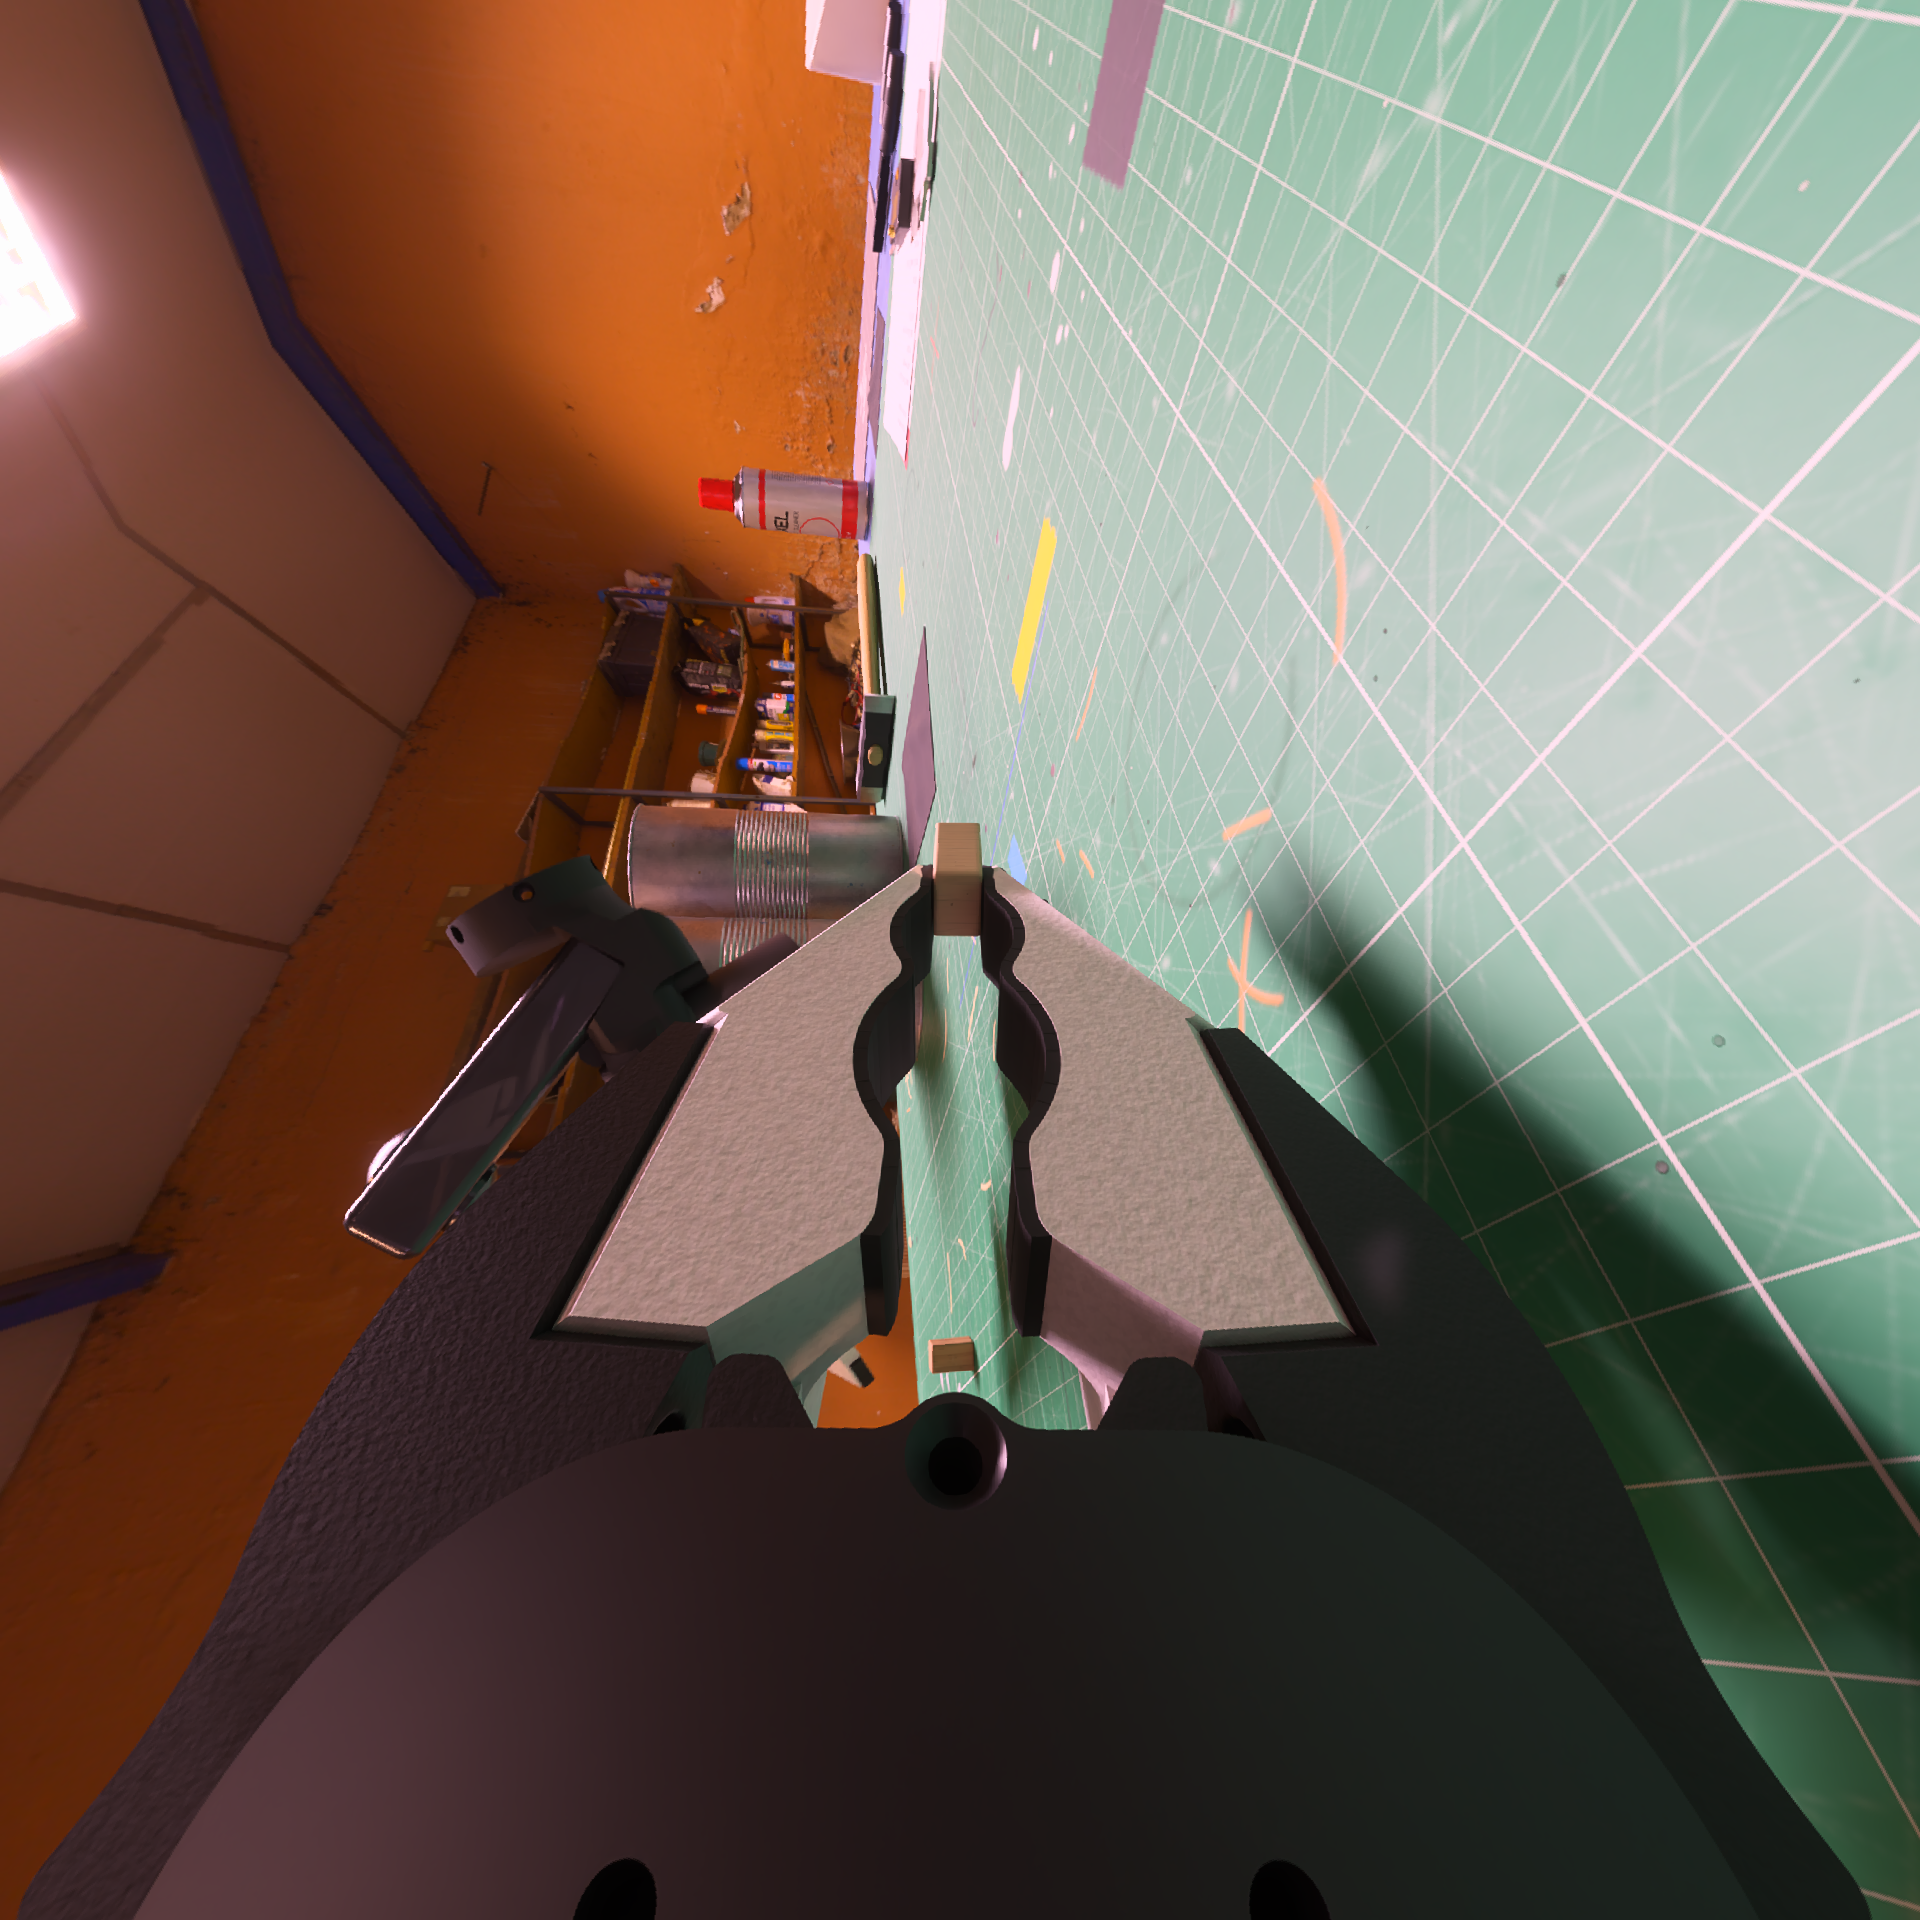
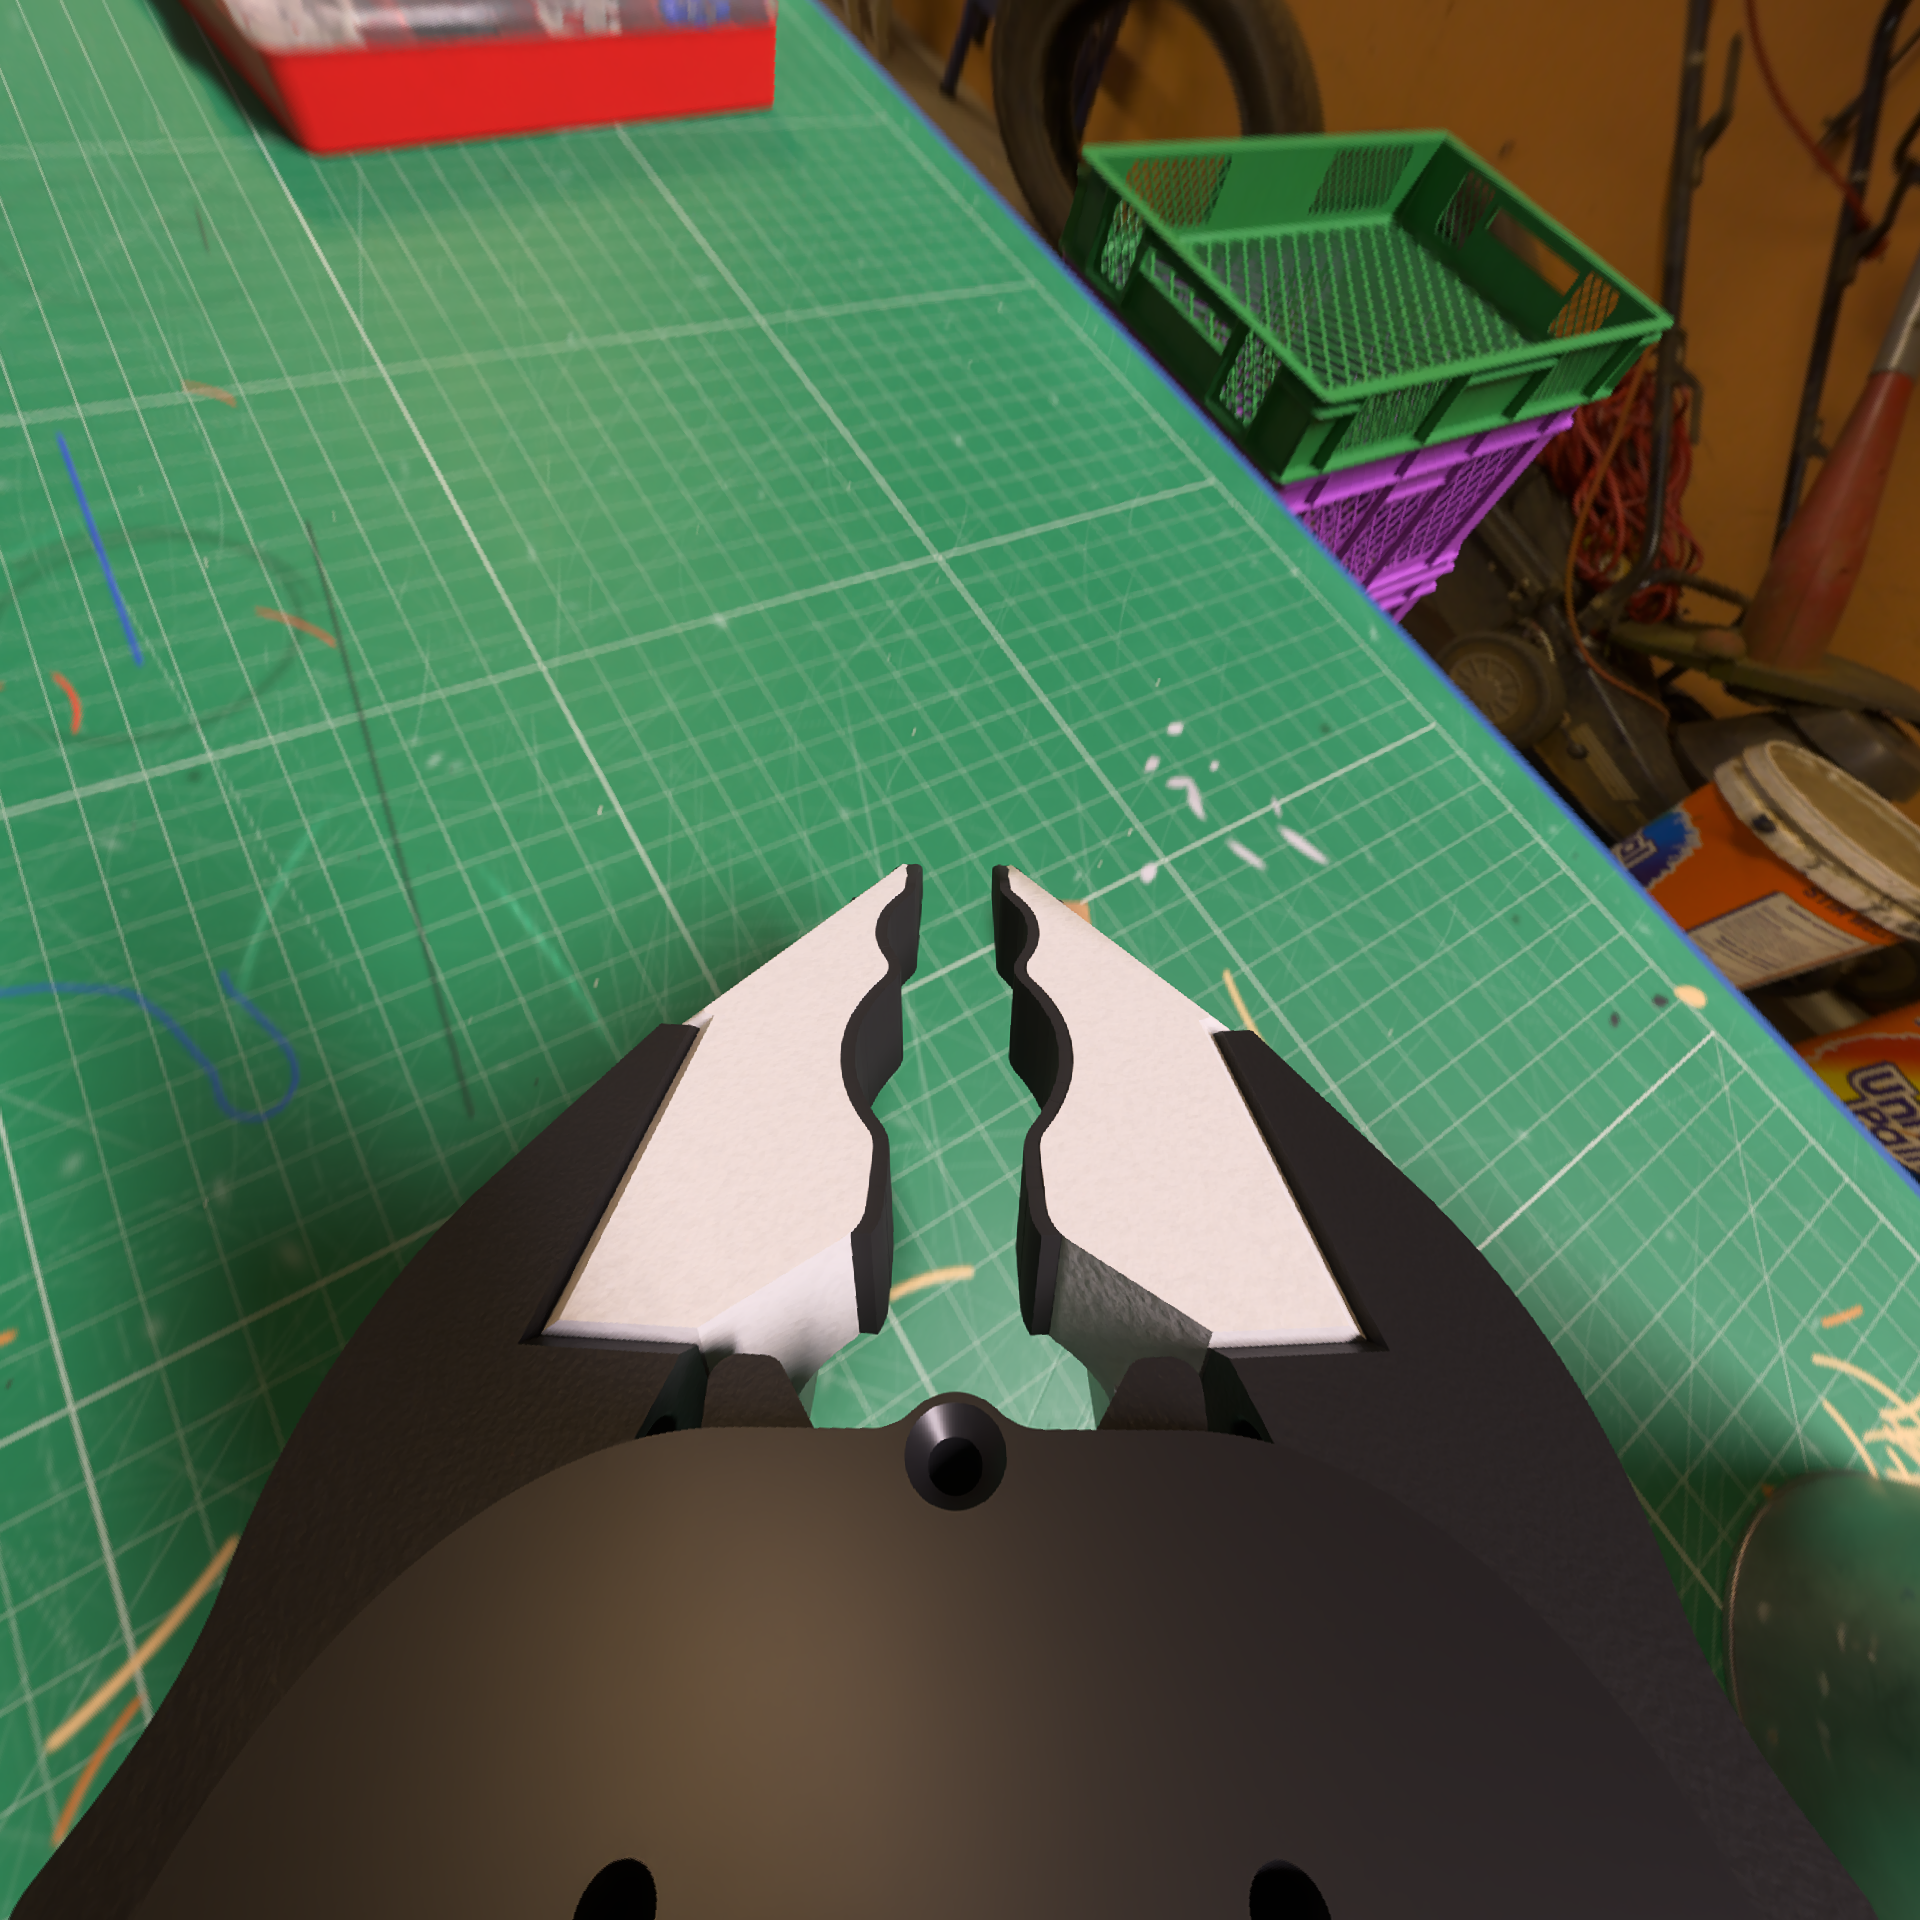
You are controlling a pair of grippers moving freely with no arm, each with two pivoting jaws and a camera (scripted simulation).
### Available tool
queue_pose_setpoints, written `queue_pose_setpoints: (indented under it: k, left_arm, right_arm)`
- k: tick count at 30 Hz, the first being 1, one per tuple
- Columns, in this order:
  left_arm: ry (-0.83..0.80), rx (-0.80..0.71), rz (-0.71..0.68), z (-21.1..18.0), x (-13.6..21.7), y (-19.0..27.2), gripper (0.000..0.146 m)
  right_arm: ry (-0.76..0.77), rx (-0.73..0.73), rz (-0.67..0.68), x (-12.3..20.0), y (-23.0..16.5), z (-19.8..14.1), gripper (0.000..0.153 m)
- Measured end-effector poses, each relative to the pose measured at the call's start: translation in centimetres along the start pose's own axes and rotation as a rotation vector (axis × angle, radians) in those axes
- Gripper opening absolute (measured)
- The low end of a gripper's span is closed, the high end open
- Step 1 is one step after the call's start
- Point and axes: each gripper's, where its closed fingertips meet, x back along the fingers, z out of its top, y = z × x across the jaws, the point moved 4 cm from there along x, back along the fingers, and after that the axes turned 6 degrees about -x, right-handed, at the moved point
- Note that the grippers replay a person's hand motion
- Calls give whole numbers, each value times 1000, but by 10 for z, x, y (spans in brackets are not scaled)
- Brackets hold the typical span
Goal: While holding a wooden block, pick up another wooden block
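In the left wrist view, my left gripper (image 1: pixel 957 896) is shut on a pale wooden block (image 1: pixel 957 857), pinched at the fingertips and held off the green cutting mat (image 1: pixel 1455 623). This view is rolled sideways, so the mat stands on the right. A second small wooden block (image 1: pixel 952 1356) lies on the mat, seen through the gap near the finger bases. My right gripper (image 2: pixel 956 883) hovers over the mat (image 2: pixel 623 520) with its fingers a narrow gap apart and nothing between them. A small tan bit (image 2: pixel 1082 910) shows beside its right fingertip; I cannot tell what it is.
A metal can (image 1: pixel 769 868) and a dark gripper-like body (image 1: pixel 499 1049) sit left of my left fingers. A spray can (image 1: pixel 790 502) stands farther off. A red tray (image 2: pixel 499 83) sits at the far mat edge. Green (image 2: pixel 1351 301) and purple crates (image 2: pixel 1423 509) stand beyond the table's right edge.
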Motion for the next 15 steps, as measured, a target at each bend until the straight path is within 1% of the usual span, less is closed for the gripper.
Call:
queue_pose_setpoints:
  k: [4,7,10,11,13,15]
  left_arm:
    - [-11,-28,-9,0,0,2,7]
    - [-15,-39,-25,0,-2,5,7]
    - [-18,-44,-27,-1,-3,5,7]
    - [-19,-44,-23,-1,-3,5,7]
    - [-26,-44,-16,-3,-2,4,7]
    - [-27,-52,-17,-5,-1,4,7]
  right_arm:
    - [89,-11,1,0,7,16,13]
    - [100,-40,36,4,10,16,13]
    - [143,-53,-19,10,17,17,14]
    - [151,-53,-18,13,19,17,14]
    - [130,-54,-9,16,22,15,15]
    - [98,-61,5,20,25,12,18]
